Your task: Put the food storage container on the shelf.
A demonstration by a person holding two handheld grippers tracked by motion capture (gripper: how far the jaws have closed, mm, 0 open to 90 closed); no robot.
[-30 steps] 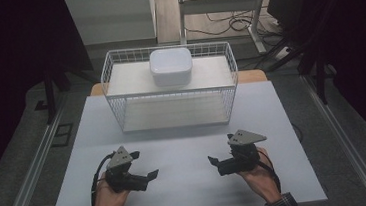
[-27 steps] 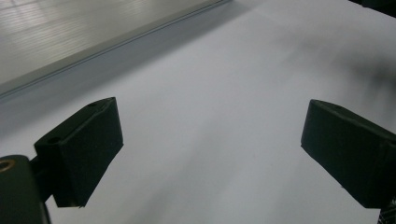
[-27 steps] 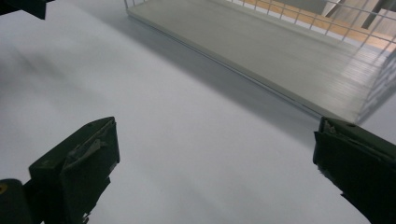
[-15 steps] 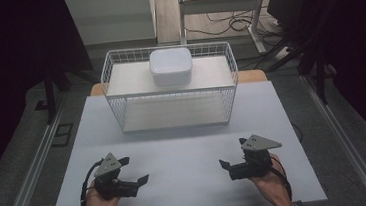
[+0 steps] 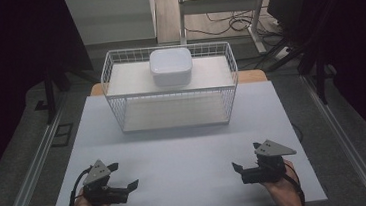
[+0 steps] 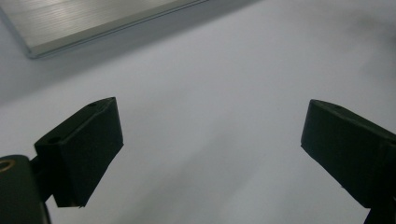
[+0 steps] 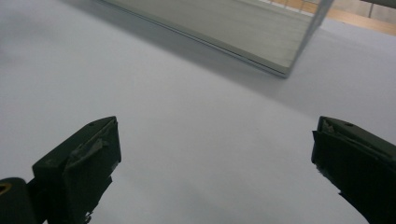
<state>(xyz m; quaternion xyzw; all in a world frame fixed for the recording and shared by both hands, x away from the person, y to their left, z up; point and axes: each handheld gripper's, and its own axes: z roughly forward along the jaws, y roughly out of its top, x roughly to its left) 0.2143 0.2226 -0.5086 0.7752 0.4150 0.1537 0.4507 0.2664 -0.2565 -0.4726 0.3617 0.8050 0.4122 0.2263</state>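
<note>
no handling looks begun: the left gripper (image 5: 120, 181) at seven o'clock and the right gripper (image 5: 242, 169) at five o'clock sit low on the matte grey table (image 5: 185, 153), jaws spread wide and holding nothing. the white bowl (image 5: 170, 67), smooth, square with rounded corners, rests well apart at twelve o'clock on the upper shelf of the white wire basket (image 5: 115, 101), untouched, so any reach and grasp likely remains.
</note>
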